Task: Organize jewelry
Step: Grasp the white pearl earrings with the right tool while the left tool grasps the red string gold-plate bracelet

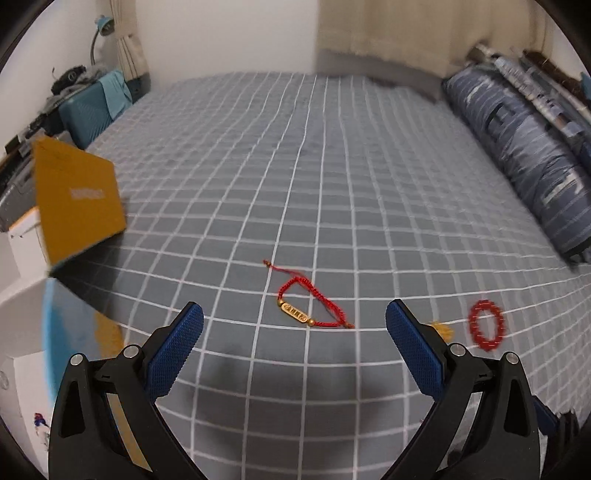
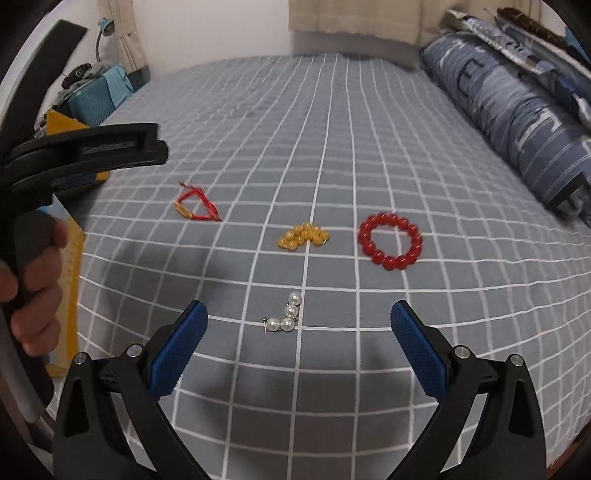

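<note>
A red cord bracelet with a gold tag [image 1: 308,308] lies on the grey checked bedsheet, just ahead of my open, empty left gripper [image 1: 294,323]; it also shows in the right wrist view [image 2: 195,206]. A red bead bracelet [image 1: 487,325] lies to its right, also in the right wrist view [image 2: 390,240]. A yellow bead bracelet [image 2: 303,236] lies bunched between them; only its edge [image 1: 443,329] shows past my left gripper's right finger. A short pearl strand [image 2: 286,316] lies just ahead of my open, empty right gripper [image 2: 298,325].
An open yellow box [image 1: 79,201] with its lid raised stands at the bed's left edge. A rolled blue striped duvet [image 2: 517,110] runs along the right side. A teal suitcase [image 1: 90,112] and a desk lamp [image 1: 99,33] stand beyond the left edge. The left hand-held gripper's body [image 2: 85,155] reaches in from the left.
</note>
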`<state>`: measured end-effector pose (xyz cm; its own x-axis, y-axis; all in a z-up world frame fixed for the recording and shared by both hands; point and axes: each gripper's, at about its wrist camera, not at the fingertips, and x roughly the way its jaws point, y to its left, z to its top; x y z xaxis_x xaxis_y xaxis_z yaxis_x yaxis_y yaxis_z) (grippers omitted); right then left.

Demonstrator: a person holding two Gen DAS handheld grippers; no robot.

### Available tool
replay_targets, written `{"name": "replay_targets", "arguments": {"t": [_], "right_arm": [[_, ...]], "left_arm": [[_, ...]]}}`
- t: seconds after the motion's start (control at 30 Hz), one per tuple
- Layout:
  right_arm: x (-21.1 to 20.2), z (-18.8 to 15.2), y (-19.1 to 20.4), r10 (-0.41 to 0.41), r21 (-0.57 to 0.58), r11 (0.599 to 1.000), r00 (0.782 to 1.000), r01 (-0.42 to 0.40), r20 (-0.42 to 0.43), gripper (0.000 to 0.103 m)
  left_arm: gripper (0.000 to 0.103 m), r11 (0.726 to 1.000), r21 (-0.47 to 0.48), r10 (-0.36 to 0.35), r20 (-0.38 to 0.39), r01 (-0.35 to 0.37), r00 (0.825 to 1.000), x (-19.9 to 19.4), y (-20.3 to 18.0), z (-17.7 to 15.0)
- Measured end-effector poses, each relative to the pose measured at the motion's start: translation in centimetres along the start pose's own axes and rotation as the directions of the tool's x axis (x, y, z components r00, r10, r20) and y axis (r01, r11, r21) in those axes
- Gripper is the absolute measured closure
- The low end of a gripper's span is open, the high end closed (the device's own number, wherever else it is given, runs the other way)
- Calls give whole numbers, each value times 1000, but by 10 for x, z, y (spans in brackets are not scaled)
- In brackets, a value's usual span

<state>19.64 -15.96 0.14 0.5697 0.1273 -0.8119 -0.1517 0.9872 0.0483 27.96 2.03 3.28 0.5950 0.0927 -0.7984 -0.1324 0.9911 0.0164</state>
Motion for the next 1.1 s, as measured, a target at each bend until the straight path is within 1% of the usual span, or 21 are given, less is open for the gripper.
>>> {"name": "replay_targets", "arguments": {"t": [0.07, 0.13, 0.17, 0.23, 0.3, 0.37, 0.43, 0.47, 0.6, 0.7, 0.73, 0.8, 0.83, 0.87, 0.9, 0.93, 0.97, 1.0, 1.03, 1.07, 1.1], "right_arm": [[12, 0, 0, 2, -3, 1000, 1000, -2, -18, 8], [19, 0, 0, 8, -8, 1000, 1000, -8, -22, 8], [21, 0, -1, 10, -4, 1000, 1000, -10, -22, 8], [27, -1, -3, 16, 7, 1000, 1000, -16, -26, 8], [34, -1, -4, 17, 10, 1000, 999, -16, -42, 8], [39, -2, -6, 16, 19, 1000, 999, -15, -50, 8], [43, -2, -7, 14, 24, 1000, 998, -13, -55, 8], [46, -3, -8, 15, 27, 1000, 998, -13, -59, 8], [57, -6, -7, 13, 29, 1000, 997, -11, -82, 16], [65, -8, -6, 13, 21, 1000, 995, -11, -104, 24], [67, -8, -6, 14, 17, 1000, 994, -12, -112, 29], [72, -10, -5, 2, 4, 1000, 992, -2, -128, 32], [73, -10, -5, 1, 4, 1000, 992, 0, -127, 36], [73, -11, -5, -1, 3, 1000, 992, 1, -126, 39], [72, -10, -4, -1, 3, 1000, 992, 1, -126, 46], [72, -10, -4, 2, 5, 1000, 992, -1, -126, 54], [71, -10, -4, 2, 4, 1000, 992, -2, -127, 58], [71, -10, -3, 5, 2, 1000, 992, -5, -128, 66], [70, -10, -3, 6, 0, 1000, 992, -6, -129, 76], [69, -10, -2, 2, -9, 1000, 992, -3, -128, 81], [69, -9, -1, 1, -17, 1000, 992, -3, -125, 81]], "left_arm": [[6, 1000, -7, -4, -17, 4, 1000, 19, -1, -1], [6, 1000, -13, 11, -44, -11, 999, 35, -2, -2], [6, 1000, -24, -2, -43, 1, 999, 41, -1, -3], [6, 1000, -18, 13, -68, -14, 998, 54, -2, -3], [6, 1000, -18, 7, -53, -8, 999, 61, -2, -6], [6, 1000, -14, 25, -73, -26, 997, 73, -4, -7], [6, 999, -30, 13, -83, -16, 996, 82, -3, -8], [6, 999, -29, 20, -96, -23, 995, 88, -3, -9], [6, 999, -33, 22, -109, -26, 994, 104, 0, -11], [9, 999, -36, 17, -120, -21, 993, 112, 2, -12], [13, 999, -34, 13, -129, -18, 992, 116, 2, -13], [17, 999, -31, 16, -140, -20, 990, 120, -2, -15], [22, 999, -33, 16, -136, -20, 991, 120, -3, -15], [26, 999, -29, 17, -133, -21, 991, 120, -4, -16], [33, 1000, -22, 18, -133, -21, 991, 119, -5, -16], [43, 1000, -14, 17, -133, -19, 991, 118, -6, -16], [48, 1000, -8, 18, -135, -19, 991, 117, -6, -14], [59, 1000, -7, 18, -138, -19, 990, 116, -6, -15], [72, 1000, -12, 13, -141, -15, 990, 114, -6, -15], [77, 1000, -22, 1, -148, -4, 989, 112, -3, -14], [87, 1000, -26, -10, -152, 6, 988, 110, -1, -13]]}}
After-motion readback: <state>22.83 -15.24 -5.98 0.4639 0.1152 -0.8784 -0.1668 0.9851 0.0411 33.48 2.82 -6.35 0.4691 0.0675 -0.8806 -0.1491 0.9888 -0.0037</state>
